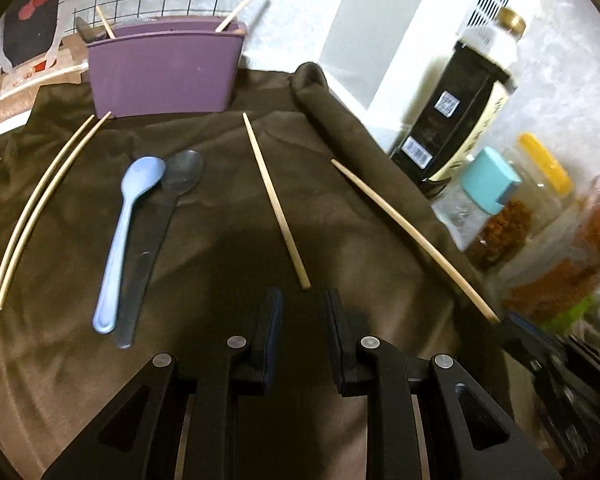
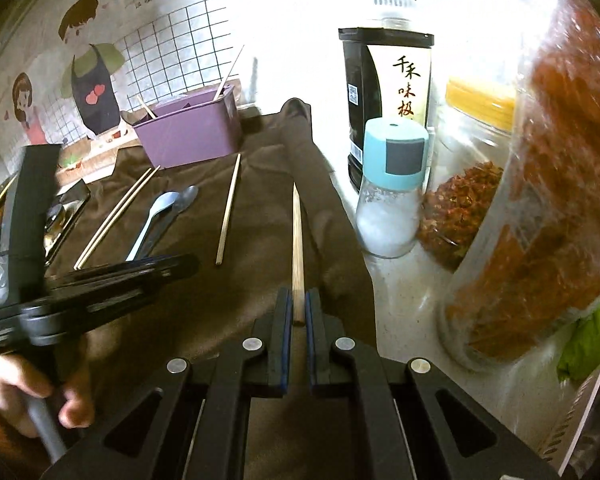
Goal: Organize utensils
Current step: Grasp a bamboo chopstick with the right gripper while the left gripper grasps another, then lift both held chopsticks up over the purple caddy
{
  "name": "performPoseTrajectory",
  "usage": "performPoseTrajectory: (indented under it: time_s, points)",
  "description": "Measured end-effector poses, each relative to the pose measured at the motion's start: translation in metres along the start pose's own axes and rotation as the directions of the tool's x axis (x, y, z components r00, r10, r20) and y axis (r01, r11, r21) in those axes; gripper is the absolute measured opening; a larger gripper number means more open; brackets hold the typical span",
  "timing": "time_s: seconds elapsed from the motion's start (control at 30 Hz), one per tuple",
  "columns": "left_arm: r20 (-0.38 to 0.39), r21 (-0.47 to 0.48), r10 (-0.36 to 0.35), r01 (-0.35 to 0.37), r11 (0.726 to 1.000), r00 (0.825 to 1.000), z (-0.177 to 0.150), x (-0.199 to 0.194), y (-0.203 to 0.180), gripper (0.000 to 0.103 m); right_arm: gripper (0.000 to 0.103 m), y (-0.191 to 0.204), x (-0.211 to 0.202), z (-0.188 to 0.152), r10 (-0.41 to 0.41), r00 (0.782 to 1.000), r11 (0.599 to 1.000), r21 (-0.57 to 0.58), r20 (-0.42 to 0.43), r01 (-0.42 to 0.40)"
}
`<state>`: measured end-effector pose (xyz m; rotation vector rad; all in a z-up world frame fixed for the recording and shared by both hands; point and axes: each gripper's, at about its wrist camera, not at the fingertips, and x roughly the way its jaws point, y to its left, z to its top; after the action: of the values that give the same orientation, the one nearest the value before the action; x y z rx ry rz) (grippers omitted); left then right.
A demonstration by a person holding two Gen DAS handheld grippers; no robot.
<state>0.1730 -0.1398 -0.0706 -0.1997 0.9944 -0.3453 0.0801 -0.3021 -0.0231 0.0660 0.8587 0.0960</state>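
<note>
Chopsticks (image 1: 242, 8) upright in purple holder (image 1: 164, 76); right gripper (image 2: 299, 308) fingers clamped on another chopstick (image 2: 297, 248), left gripper (image 1: 303, 308) fingers apart, empty.

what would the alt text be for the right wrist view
The right gripper is shut on one wooden chopstick above a brown cloth. More wooden chopsticks, two spoons and a purple plastic utensil holder lie beyond, seasoning bottles to the right.

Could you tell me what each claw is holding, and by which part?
The right claw grips a chopstick by its near end; the left claw holds nothing.
</note>
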Motion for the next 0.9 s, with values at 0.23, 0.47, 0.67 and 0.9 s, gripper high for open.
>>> performPoseTrajectory:
  time_s: [0.23,0.47,0.67,0.9]
  points:
    - [-0.026,-0.017,0.055,-0.055,0.998,0.998,0.004,0.025,-0.010,0.023,0.006,-0.003,-0.002,-0.002,0.011,1.000,1.000,0.015,0.008,-0.012]
    - [0.000,0.029,0.180,-0.180,0.983,0.984,0.010,0.037,-0.023,0.023,0.006,-0.002,-0.001,0.000,0.018,1.000,1.000,0.013,0.011,-0.018]
    - [0.013,0.042,0.198,-0.198,0.979,0.980,0.012,0.037,-0.019,0.008,0.006,0.002,-0.001,0.003,0.015,1.000,1.000,0.004,0.020,-0.015]
    - [0.089,0.042,0.193,-0.197,0.979,0.977,0.015,0.003,-0.004,0.006,0.006,0.011,-0.004,0.008,0.016,0.999,1.000,-0.016,0.030,-0.015]
